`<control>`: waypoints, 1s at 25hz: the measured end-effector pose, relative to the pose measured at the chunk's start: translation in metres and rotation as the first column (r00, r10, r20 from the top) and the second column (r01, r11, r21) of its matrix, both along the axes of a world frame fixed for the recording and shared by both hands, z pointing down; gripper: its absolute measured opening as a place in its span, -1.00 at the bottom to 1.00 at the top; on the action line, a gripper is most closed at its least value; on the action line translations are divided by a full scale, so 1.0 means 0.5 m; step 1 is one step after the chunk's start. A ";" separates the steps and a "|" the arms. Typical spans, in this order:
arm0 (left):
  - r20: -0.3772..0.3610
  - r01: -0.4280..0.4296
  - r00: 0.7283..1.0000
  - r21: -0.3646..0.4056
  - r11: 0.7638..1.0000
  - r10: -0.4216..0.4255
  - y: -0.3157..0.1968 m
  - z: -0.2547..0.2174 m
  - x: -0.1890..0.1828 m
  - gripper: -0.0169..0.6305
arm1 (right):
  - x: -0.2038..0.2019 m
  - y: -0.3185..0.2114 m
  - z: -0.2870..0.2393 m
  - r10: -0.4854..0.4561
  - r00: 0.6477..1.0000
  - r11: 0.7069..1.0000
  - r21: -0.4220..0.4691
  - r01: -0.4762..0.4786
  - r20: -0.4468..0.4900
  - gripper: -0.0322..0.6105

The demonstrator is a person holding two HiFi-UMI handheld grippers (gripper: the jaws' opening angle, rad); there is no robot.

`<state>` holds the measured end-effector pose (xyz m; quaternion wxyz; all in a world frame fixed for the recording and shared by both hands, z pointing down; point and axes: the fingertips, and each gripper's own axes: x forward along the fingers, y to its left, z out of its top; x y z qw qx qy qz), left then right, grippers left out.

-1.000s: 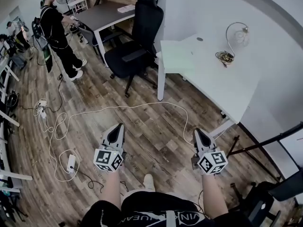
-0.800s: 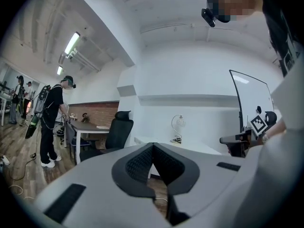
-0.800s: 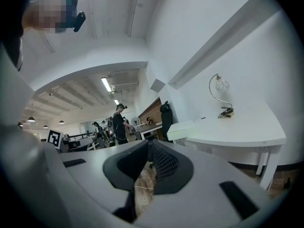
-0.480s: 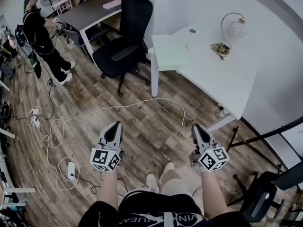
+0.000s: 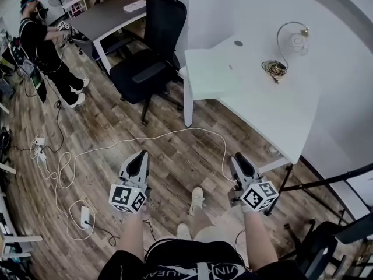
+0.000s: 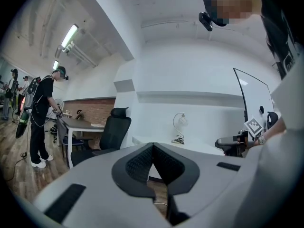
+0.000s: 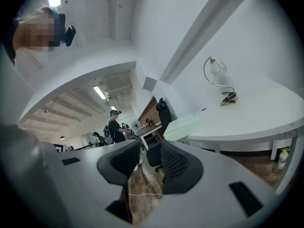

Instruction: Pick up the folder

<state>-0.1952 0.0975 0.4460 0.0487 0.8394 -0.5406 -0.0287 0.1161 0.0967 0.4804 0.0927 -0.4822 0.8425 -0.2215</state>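
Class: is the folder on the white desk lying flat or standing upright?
Lying flat: the pale green folder shows its broad face up at a corner of the white desk.

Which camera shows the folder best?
The head view: the folder lies whole, seen from above, at the desk's corner. The right gripper view shows it edge-on; in the left gripper view it cannot be made out.
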 end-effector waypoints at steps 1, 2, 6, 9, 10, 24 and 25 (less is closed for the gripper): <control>-0.002 0.001 1.000 -0.001 1.000 -0.001 -0.016 -0.002 0.003 -0.91 | -0.002 -0.017 -0.001 -0.009 1.000 1.000 0.000 0.009 0.006 -0.43; -0.003 0.003 1.000 -0.004 1.000 -0.003 -0.032 -0.004 0.006 -0.91 | -0.004 -0.034 -0.001 -0.016 1.000 1.000 -0.002 0.016 0.011 -0.42; -0.006 -0.001 1.000 -0.017 1.000 0.001 -0.093 0.001 0.019 -0.91 | -0.006 -0.097 0.009 -0.024 0.999 1.000 -0.016 0.025 0.022 -0.36; -0.008 -0.007 1.000 -0.027 1.000 0.007 -0.135 0.015 0.024 -0.91 | -0.007 -0.138 0.025 -0.025 0.999 0.999 -0.031 0.026 0.027 -0.34; -0.009 -0.007 1.000 -0.032 0.999 0.006 -0.147 0.018 0.025 -0.91 | -0.008 -0.150 0.029 -0.026 0.999 0.999 -0.037 0.028 0.029 -0.33; 0.003 0.021 1.000 -0.060 0.998 -0.021 -0.287 0.040 0.040 -0.91 | -0.017 -0.305 0.060 -0.068 0.996 0.993 -0.092 0.072 0.054 -0.26; 0.004 0.021 1.000 -0.058 0.998 -0.021 -0.295 0.046 0.041 -0.91 | -0.018 -0.314 0.064 -0.071 0.996 0.992 -0.096 0.076 0.057 -0.26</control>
